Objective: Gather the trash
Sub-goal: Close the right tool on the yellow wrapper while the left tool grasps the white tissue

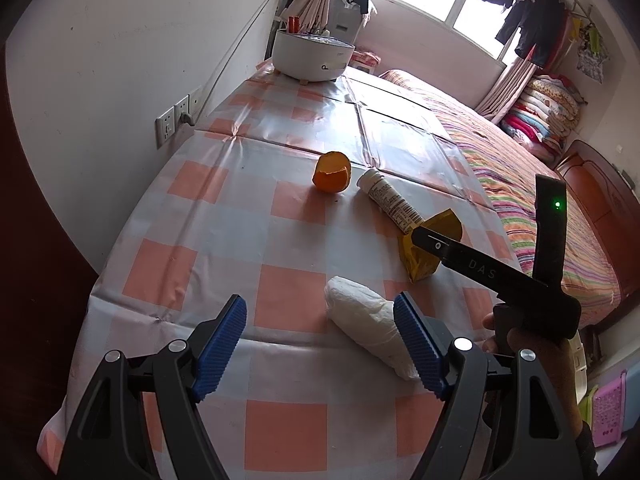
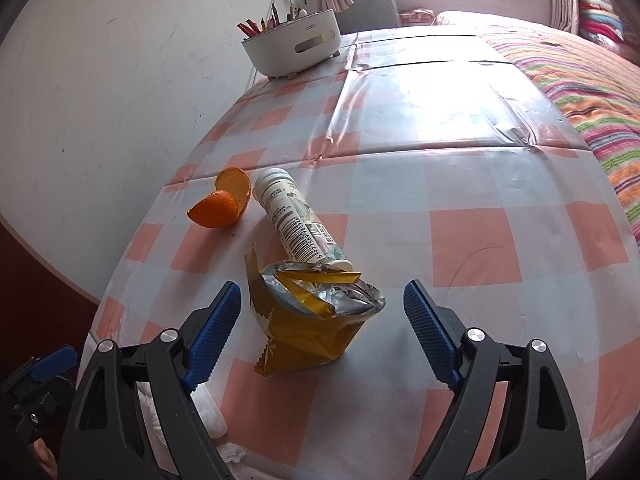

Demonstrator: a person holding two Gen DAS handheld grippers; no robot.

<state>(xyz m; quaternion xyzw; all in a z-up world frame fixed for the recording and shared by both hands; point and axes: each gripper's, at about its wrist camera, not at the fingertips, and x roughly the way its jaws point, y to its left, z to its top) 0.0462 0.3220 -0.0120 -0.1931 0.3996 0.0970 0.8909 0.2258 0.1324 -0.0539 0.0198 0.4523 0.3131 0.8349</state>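
We found the right gripper released, its jaws straddling the torn yellow snack packet without touching. The left gripper stood released beside the near white tissue wad. We judged the pickup pending, needing closure on the packet.

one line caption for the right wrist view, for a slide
Open right gripper straddles a torn yellow snack wrapper on the checked tablecloth, bottle and orange peel beyond.
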